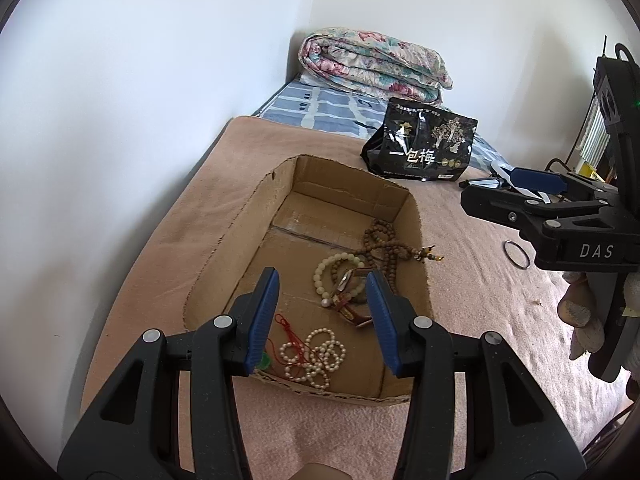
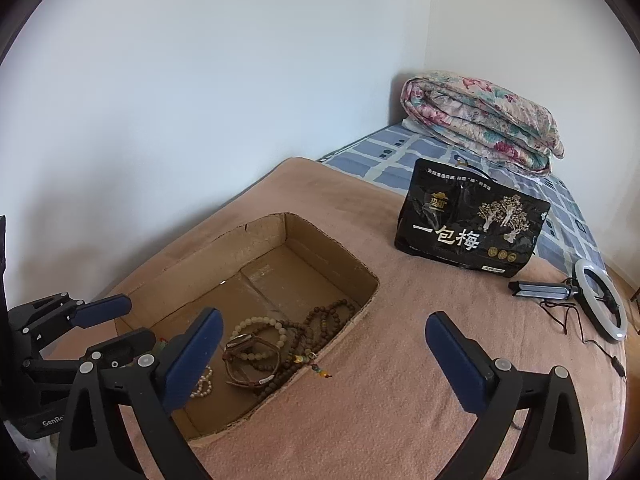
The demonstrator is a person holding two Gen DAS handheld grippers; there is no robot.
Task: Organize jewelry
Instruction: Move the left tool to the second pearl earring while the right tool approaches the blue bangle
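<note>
A shallow cardboard box [image 1: 240, 216] [image 2: 264, 228] sits on a pink blanket. Inside lie a brown bead necklace [image 1: 384, 244] [image 2: 324, 320], a pale bead bracelet [image 1: 328, 270] [image 2: 260, 322], a brown-strap watch [image 1: 348, 300] [image 2: 244, 356], a white pearl strand [image 1: 316, 354] [image 2: 202, 386] and a red cord with a green charm [image 1: 276, 344]. The necklace's tassel [image 1: 430, 257] [image 2: 318, 368] hangs over the box rim. A thin metal ring [image 1: 516, 254] lies on the blanket right of the box. My left gripper [image 1: 324, 320] [image 2: 120, 324] is open and empty above the box's near end. My right gripper [image 2: 324, 352] [image 1: 520, 190] is open and empty beside the box.
A black snack bag [image 1: 424, 140] [image 2: 472, 220] stands behind the box. A folded floral quilt [image 1: 372, 64] [image 2: 480, 120] lies on a blue checked sheet by the wall. A ring light with stand and cable [image 2: 600, 300] lies at the right.
</note>
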